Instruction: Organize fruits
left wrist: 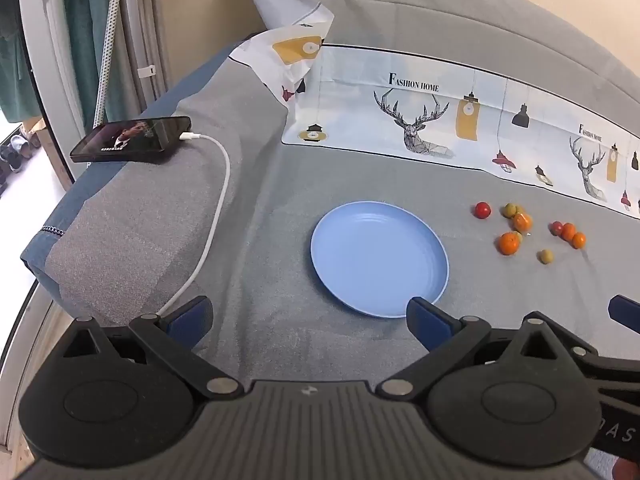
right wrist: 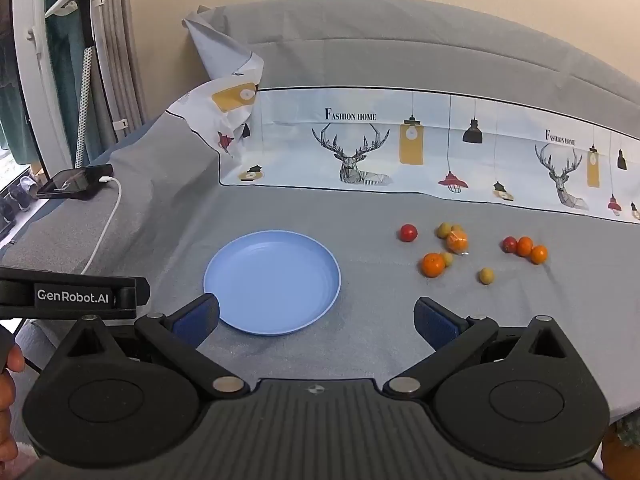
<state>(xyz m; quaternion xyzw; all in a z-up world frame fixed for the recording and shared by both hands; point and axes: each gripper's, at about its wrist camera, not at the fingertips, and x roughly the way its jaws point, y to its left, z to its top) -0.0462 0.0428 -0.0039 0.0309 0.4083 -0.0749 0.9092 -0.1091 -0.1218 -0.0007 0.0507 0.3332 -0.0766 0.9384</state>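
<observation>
Both tools are up and nothing is in play yet. Your left gripper (left wrist: 308,312) hangs with its jaws spread wide and empty, low in the left wrist view, with the blue plate (left wrist: 380,258) just beyond its right fingertip. Your right gripper (right wrist: 316,318) is just as wide and just as bare, bottom centre of its own view.

The fruits (right wrist: 472,250) lie scattered on the grey cover (right wrist: 360,344) right of centre, well apart from the plate: a red one (right wrist: 408,233) alone nearest it, a large orange one (right wrist: 433,265) touching a small green one, another green one (right wrist: 486,275) by itself, and three in a row further right.

Watch the soft cover; it probably gives, so press down and a round fruit may roll off. One orange piece (right wrist: 457,241) looks wrapped in clear film, which could slip between the pads. In the clusters, wide jaws may nudge a neighbour away. At the left edge, the phone (left wrist: 132,140) and its white cable (left wrist: 208,232) sit close enough for your left tool to snag.
</observation>
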